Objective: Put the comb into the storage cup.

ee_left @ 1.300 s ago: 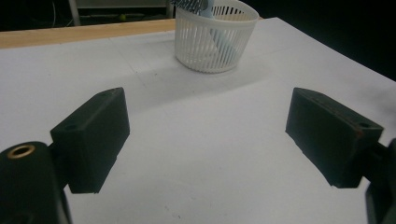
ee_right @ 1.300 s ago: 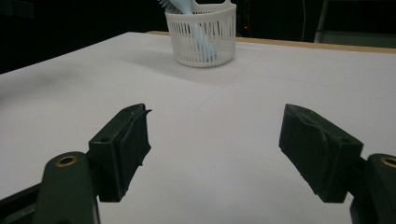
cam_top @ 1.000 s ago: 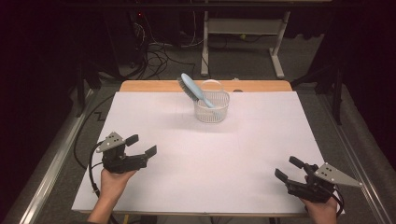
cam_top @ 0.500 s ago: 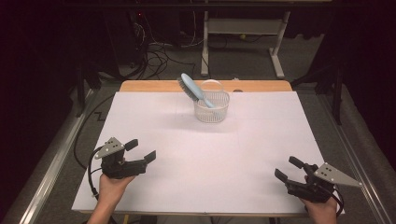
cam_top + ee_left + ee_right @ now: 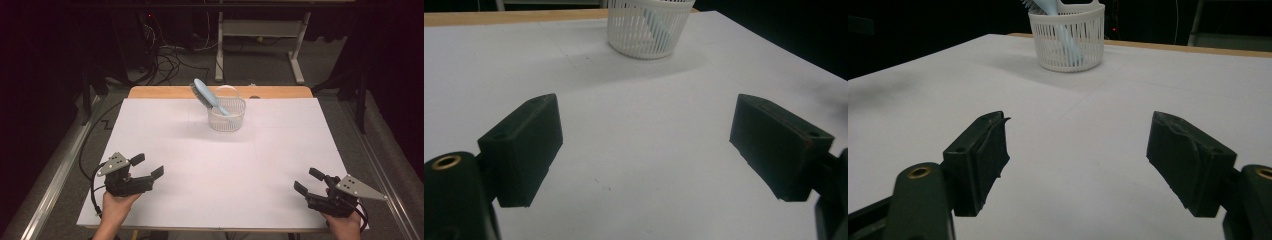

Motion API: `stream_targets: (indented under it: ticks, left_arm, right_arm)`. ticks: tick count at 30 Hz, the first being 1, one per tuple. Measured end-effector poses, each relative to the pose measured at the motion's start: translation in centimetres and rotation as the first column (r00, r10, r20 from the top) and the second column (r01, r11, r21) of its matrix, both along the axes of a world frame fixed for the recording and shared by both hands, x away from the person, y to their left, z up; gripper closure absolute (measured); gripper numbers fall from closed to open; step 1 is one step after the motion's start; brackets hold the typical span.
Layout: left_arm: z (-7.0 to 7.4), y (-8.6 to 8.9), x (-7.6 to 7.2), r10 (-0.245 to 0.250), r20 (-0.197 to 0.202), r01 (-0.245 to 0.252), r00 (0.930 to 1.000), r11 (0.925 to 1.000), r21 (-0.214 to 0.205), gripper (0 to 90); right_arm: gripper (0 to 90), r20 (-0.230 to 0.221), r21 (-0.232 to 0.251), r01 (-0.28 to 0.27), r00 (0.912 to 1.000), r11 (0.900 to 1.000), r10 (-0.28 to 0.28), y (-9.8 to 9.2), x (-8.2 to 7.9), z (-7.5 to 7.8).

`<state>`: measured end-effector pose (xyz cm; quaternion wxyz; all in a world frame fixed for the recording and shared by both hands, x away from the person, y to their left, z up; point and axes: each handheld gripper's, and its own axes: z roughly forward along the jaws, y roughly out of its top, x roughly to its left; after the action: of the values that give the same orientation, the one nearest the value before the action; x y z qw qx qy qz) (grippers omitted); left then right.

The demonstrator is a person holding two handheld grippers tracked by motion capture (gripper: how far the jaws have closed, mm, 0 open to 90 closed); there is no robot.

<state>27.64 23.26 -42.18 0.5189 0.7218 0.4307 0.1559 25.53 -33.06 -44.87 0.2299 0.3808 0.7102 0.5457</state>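
Observation:
A white slatted basket stands at the far middle of the white table cover. A light blue hairbrush leans in it, head up and tipped to the left. My left gripper rests low at the near left, open and empty. Near the front right corner my right gripper is open too, nothing between its jaws. Both are far from the basket.
A wooden table edge shows behind the white cover. Beyond the table lie floor cables and a white metal stand. Dark floor borders both sides.
My left gripper has drawn back a little toward the near edge. The right gripper, basket and brush have not moved.

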Motion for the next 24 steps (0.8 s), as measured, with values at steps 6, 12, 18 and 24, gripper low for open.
stream_targets:
  ticks: [6, 12, 18, 24]
  left_arm:
    - [-0.7, -0.1, -0.3, -0.002, 0.001, 0.002, 1.0, 0.9999, 0.016, 13.1]
    - [-1.1, 0.1, -0.6, 0.011, 0.003, -0.011, 0.9999, 0.9999, 0.011, 13.2]
    - [-1.5, 0.1, -0.7, 0.024, -0.005, -0.024, 0.9997, 0.9994, 0.023, 13.2]
    - [-2.0, 0.2, -1.1, 0.048, 0.007, -0.048, 0.9988, 0.9986, 0.023, 13.2]
  right_arm:
    - [24.7, -0.002, 0.0, 0.002, 1.0, 1.0, -0.002, 0.1, 0.0, 0.0]
    - [24.7, -0.006, 0.002, 0.001, 1.0, 1.0, -0.001, 0.1, 0.1, -0.1]
    - [24.7, -0.009, -0.002, -0.006, 0.9999, 1.0, 0.006, 0.0, 0.0, 0.0]
    - [24.8, -0.01, -0.005, -0.009, 0.9999, 0.9999, 0.009, 0.1, -0.1, 0.0]
